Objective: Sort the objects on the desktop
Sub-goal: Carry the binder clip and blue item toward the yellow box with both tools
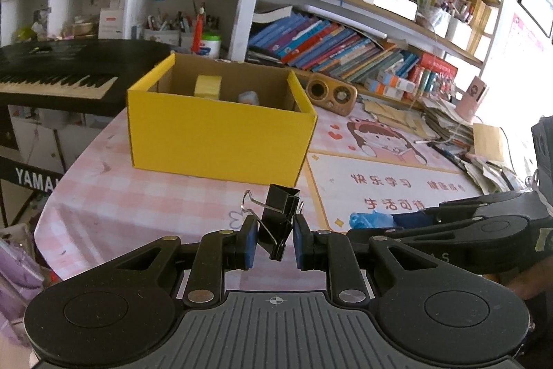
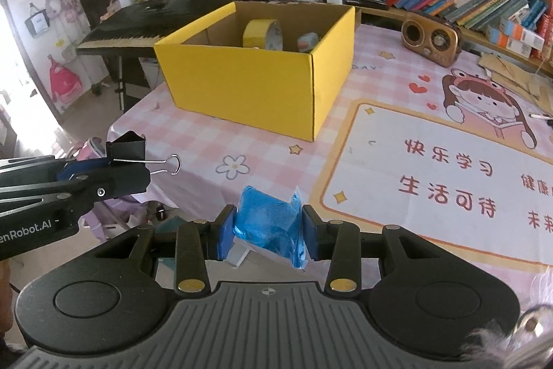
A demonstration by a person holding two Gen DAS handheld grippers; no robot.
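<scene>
Left gripper pinches a binder clip; right gripper squeezes a blue packet. Yellow box stands beyond.

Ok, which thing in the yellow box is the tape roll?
Find the open yellow box on the pink checked tablecloth. Inside, against its back wall, the tape roll stands on edge. It is yellow and ring-shaped; the smaller pale-blue item to its right is not.

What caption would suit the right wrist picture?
Right tongs grip a crinkly blue plastic packet, heading for the open yellow cardboard box.
</scene>
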